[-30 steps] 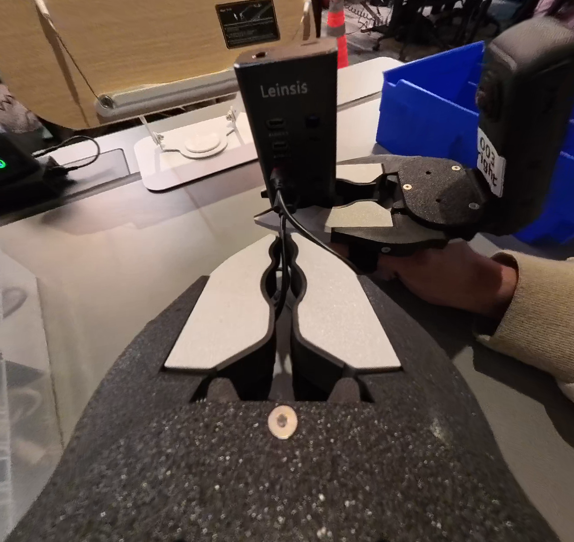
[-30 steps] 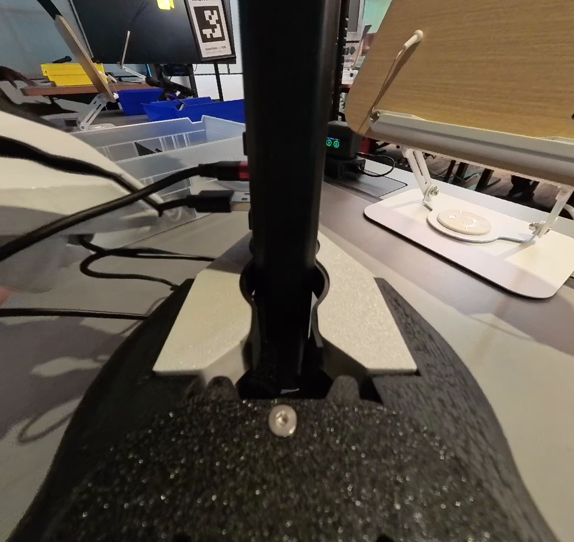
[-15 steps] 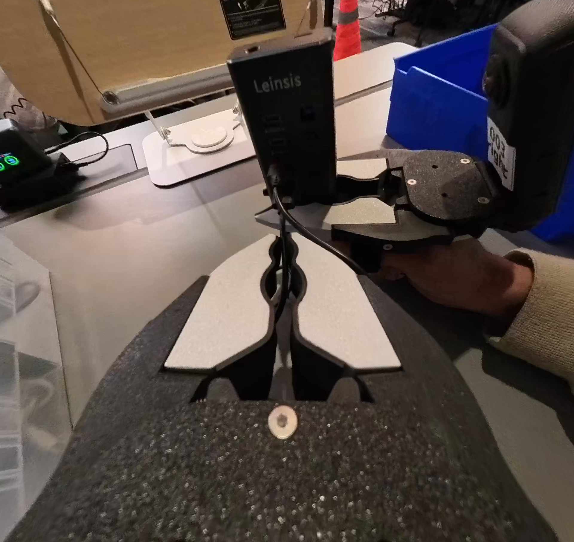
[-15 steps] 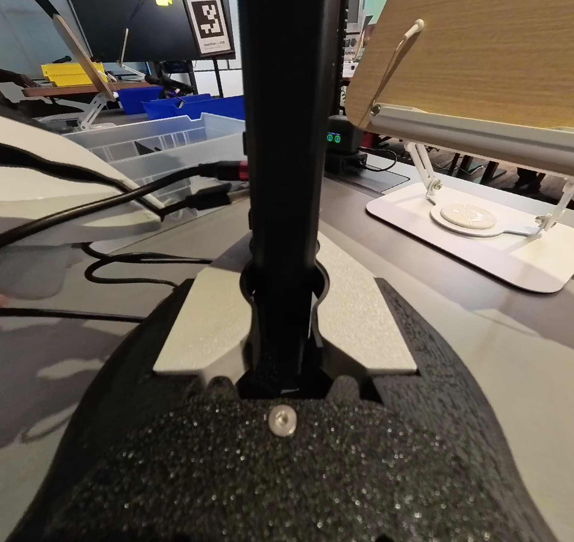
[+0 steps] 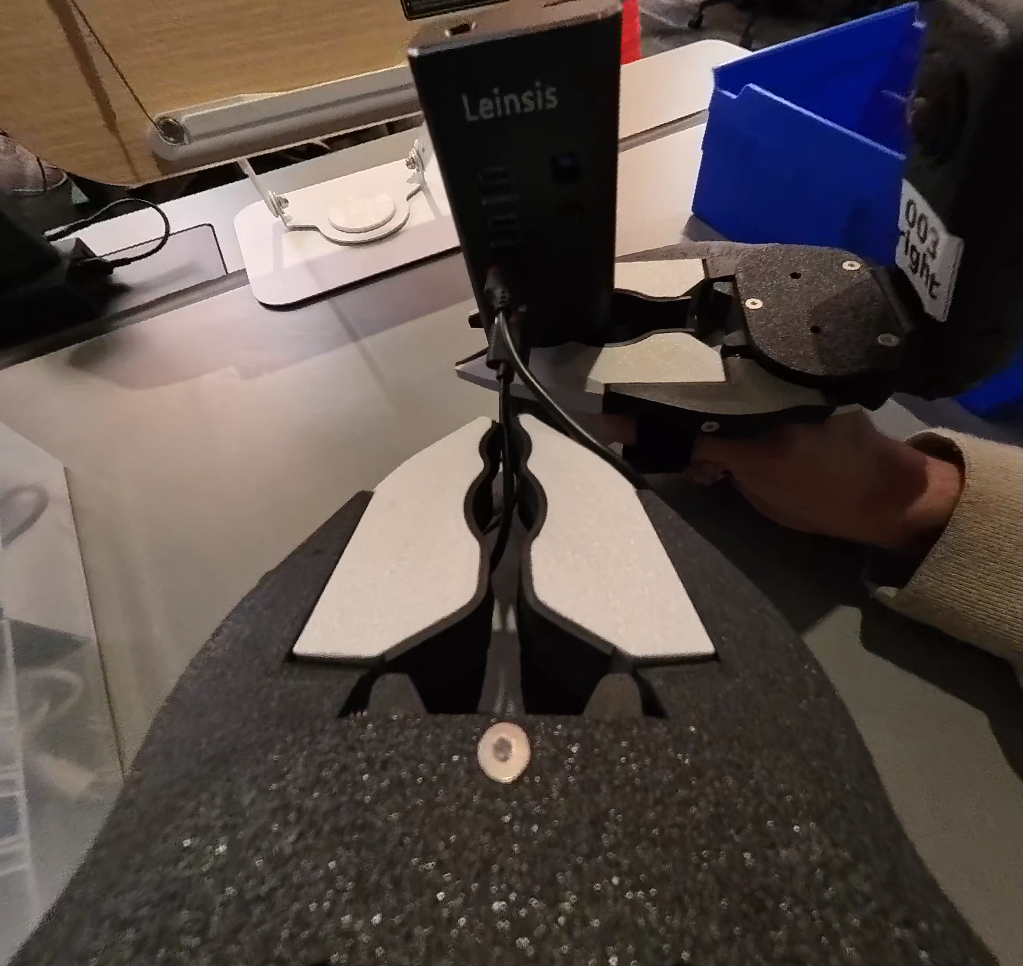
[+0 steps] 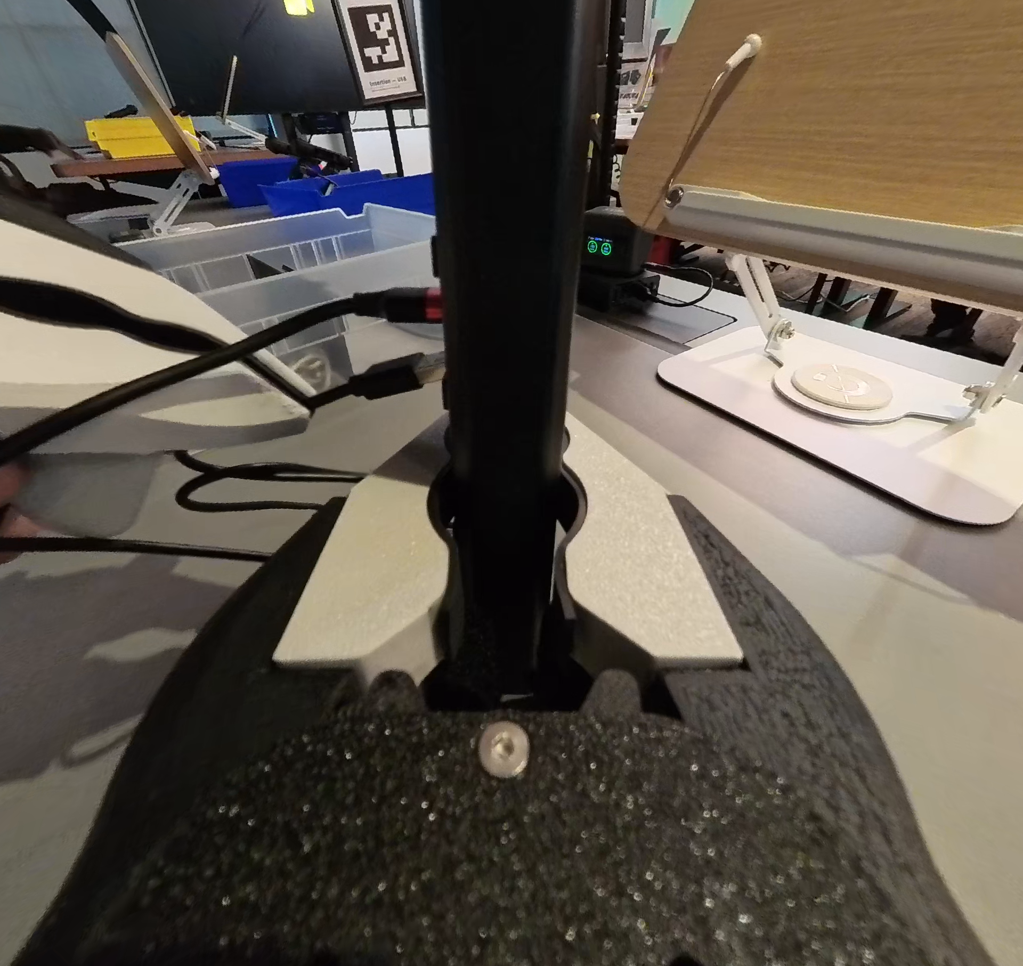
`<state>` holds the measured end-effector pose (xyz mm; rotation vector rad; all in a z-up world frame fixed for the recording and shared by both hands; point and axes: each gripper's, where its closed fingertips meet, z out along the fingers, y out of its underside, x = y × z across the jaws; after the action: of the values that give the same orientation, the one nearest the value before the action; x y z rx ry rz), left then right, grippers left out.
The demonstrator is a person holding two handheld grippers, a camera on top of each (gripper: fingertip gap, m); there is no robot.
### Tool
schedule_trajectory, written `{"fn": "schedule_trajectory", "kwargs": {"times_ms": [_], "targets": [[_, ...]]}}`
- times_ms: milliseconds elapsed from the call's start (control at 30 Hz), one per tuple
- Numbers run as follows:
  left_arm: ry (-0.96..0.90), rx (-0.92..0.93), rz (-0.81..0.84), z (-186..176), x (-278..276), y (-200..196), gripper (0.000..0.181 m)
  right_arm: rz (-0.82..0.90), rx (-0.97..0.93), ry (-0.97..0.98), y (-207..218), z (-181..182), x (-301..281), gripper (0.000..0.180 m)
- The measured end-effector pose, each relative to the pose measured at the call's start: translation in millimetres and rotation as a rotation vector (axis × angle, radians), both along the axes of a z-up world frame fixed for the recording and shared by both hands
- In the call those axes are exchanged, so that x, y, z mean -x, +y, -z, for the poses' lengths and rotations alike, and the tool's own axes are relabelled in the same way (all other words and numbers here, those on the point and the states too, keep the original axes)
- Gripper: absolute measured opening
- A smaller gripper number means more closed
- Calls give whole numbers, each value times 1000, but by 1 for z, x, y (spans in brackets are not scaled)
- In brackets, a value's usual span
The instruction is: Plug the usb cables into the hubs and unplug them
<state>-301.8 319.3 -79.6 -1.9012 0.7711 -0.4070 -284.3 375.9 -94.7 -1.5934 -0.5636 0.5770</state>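
A black USB hub [image 5: 526, 175] stands upright, and my right gripper [image 5: 609, 330] is shut on its lower end. In the right wrist view the hub [image 6: 504, 220] fills the middle between my right gripper's [image 6: 506, 474] fingers. A red-banded plug [image 6: 409, 305] sits in the hub's face. Below it a black USB plug [image 6: 396, 380] has its metal tip at the hub's face, how deep I cannot tell. My left gripper [image 5: 505, 424] is shut on that plug's black cable [image 5: 501, 386] just in front of the hub.
A wooden book stand on a white base [image 5: 343, 242] stands behind the hub. A blue bin [image 5: 802, 153] is at the right, and a clear crate [image 6: 277, 258] beyond the left gripper. Loose black cable [image 6: 249, 496] lies on the grey table. A hand [image 5: 775, 474] holds the right gripper. The gap from one gripper's tips to the other's is roughly 6 cm.
My left gripper has edged closer to the hub with the cable, so the hub looks larger. The black plug tilted briefly and is level at the hub's face again.
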Motion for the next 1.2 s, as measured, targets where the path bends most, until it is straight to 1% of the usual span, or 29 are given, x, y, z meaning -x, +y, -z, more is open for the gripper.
{"fn": "schedule_trajectory", "kwargs": {"times_ms": [300, 567, 800, 1000, 1200], "targets": [[-33, 10, 57, -4, -6, -4, 3, 0, 2, 8, 1, 0, -1, 27], [18, 46, 78, 2, -3, -3, 3, 2, -6, -16, 0, 1, 0, 27], [-6, -31, 118, -9, -5, -2, 3, -3, 3, -9, 0, 1, 0, 27], [-4, -131, 92, -12, -1, 3, 3, -39, 36, 32, -2, 1, 2, 28], [-95, -190, 105, -20, -3, 0, 3, -77, 66, 77, -6, 0, 7, 28]]}}
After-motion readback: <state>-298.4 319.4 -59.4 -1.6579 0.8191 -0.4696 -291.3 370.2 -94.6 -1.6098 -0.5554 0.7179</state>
